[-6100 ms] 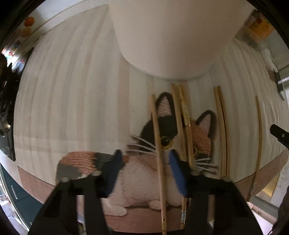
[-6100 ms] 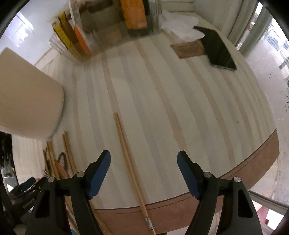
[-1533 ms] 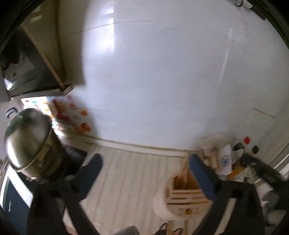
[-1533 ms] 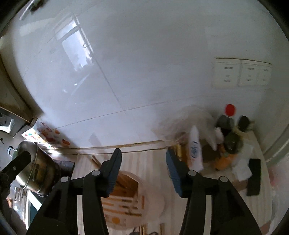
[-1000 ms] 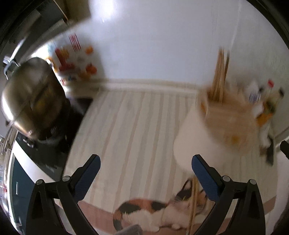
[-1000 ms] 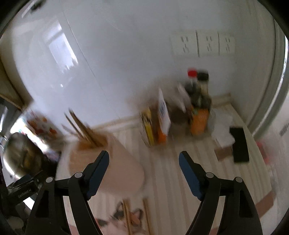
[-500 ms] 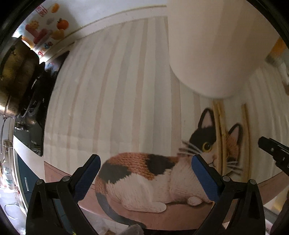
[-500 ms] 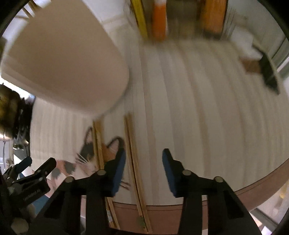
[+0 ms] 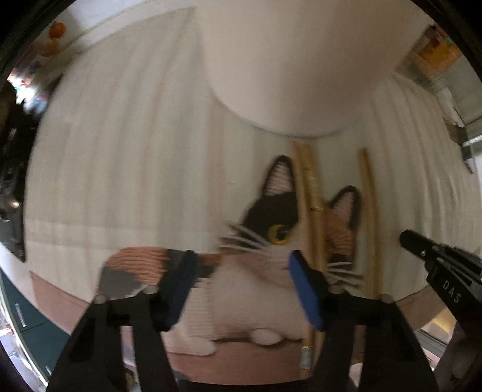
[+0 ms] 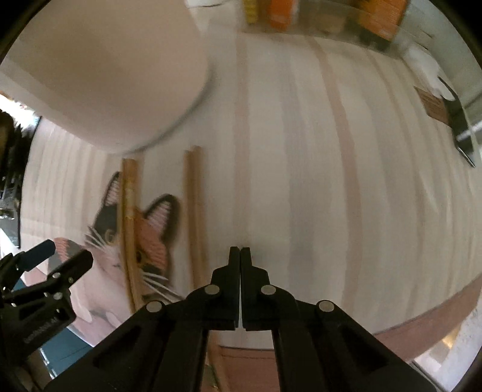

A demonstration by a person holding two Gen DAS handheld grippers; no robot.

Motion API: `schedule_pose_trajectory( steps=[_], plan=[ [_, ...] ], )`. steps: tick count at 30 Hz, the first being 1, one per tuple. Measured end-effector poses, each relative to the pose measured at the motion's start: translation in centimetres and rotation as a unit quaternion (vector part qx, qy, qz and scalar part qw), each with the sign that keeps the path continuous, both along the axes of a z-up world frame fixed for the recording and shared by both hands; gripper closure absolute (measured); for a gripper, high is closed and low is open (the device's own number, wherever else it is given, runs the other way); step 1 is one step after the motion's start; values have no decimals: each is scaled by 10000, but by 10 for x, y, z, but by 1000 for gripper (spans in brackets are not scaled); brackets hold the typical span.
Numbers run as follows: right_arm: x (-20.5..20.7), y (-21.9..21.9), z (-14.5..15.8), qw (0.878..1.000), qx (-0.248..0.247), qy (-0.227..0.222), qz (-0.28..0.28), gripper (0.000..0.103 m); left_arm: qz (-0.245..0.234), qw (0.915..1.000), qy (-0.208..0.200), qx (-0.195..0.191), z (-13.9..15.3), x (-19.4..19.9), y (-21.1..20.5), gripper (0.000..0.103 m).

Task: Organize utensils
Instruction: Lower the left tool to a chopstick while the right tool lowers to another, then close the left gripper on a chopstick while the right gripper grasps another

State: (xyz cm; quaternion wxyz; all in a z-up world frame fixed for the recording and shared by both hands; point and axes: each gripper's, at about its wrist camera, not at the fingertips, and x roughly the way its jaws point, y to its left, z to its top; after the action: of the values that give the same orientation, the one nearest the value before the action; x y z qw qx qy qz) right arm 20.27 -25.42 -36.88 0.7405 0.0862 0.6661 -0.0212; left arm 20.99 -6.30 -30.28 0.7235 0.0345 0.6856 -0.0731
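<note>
Now down low over the mat [image 9: 126,169], no longer facing the wall as a second ago: left gripper [image 9: 241,283] closing, empty, over the cat print [image 9: 241,289]; right gripper [image 10: 240,253] fully closed, empty. Chopsticks [image 9: 311,211] lying below the white holder [image 9: 295,66] toward the mat's near edge. Packets [image 10: 280,12] along the far edge.

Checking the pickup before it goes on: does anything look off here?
Yes. The right gripper is shut on nothing; the chopsticks lie beside it on the mat. The left gripper is closing over bare mat too.

Black left claw [image 9: 241,286] has blue pads and silver screws.
</note>
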Motion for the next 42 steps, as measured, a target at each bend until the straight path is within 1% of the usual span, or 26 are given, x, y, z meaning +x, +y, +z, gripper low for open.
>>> schedule_pose_trajectory(
  steps=[1,2,4,6,9,10,12,13,15,17,20,22,23,25,26,28,31,32,33,34,35,36,37,38,40,42],
  plan=[
    [-4,-7,-2,9999,127,21,-101,103,-19,10000,51,-35,-3,0,-3,63],
    [-7,-14,-5,9995,228,70,-197,103,-46,9999,89,-50,-6,0,-6,64],
    [-13,-25,-9,9986,323,128,-390,103,-122,9999,75,-11,-9,0,-14,66],
    [-18,-35,-12,9979,328,142,-534,102,-274,9996,-6,89,-10,-1,-22,66],
    [-27,-48,-16,9965,355,149,-737,102,-398,9991,-65,133,-9,-2,-32,68],
    [-30,-52,-18,9962,358,144,-784,102,-437,9989,-82,139,-9,-3,-34,74],
    [-34,-57,-21,9957,352,135,-847,102,-544,9983,-138,137,-8,-5,-41,89],
    [-35,-57,-22,9956,348,131,-863,102,-592,9979,-174,181,-7,-6,-43,99],
    [-35,-64,-23,9954,350,123,-880,102,-673,9969,-251,322,-9,-10,-49,99],
    [-35,-67,-23,9956,323,118,-874,102,-639,9967,-284,409,-10,-12,-43,99],
    [-45,-71,-21,9958,331,98,-850,102,-482,9977,-248,414,-11,-14,-25,99],
    [-36,-54,-11,9960,368,73,-814,102,-248,9991,-144,313,-12,-14,-7,99],
    [-41,-62,-6,9959,423,62,-797,102,-141,9996,-90,235,-13,-15,1,97],
    [-40,-56,-8,9952,656,56,-722,101,98,9998,-10,169,-15,-17,19,92],
    [-38,-52,-10,9941,862,71,-650,99,172,9998,3,143,-16,-18,24,91],
    [-34,-45,-14,9915,1171,137,-554,95,329,9995,10,-33,-16,-19,34,91],
    [-26,-32,-24,9909,1275,237,-365,87,315,9995,-38,-45,-18,-22,41,91],
    [-22,-28,-25,9910,1270,277,-322,84,268,9996,-68,-33,-18,-20,53,87],
    [-20,-25,-27,9910,1274,322,-269,81,192,9997,-116,-44,-18,-21,50,83],
    [-17,-20,-27,9913,1246,366,-205,81,147,9998,-130,-105,-16,-25,52,69],
    [-17,-16,-26,9920,1187,403,-156,81,69,9996,-125,-231,-17,-25,46,41],
    [-15,-12,-26,9925,1131,462,-95,80,34,9997,-89,-211,-17,-25,39,23],
    [-13,-9,-24,9936,1041,429,-3,80,22,10000,35,56,-25,-25,36,7],
    [-10,-2,-22,9941,984,450,54,80,25,9997,114,228,-31,-23,33,3],
    [-8,5,-20,9954,787,494,236,84,132,9998,58,149,-32,-25,39,3],
    [-8,20,-21,9967,508,481,410,80,123,9998,76,156,-33,-27,43,3]
  ],
)
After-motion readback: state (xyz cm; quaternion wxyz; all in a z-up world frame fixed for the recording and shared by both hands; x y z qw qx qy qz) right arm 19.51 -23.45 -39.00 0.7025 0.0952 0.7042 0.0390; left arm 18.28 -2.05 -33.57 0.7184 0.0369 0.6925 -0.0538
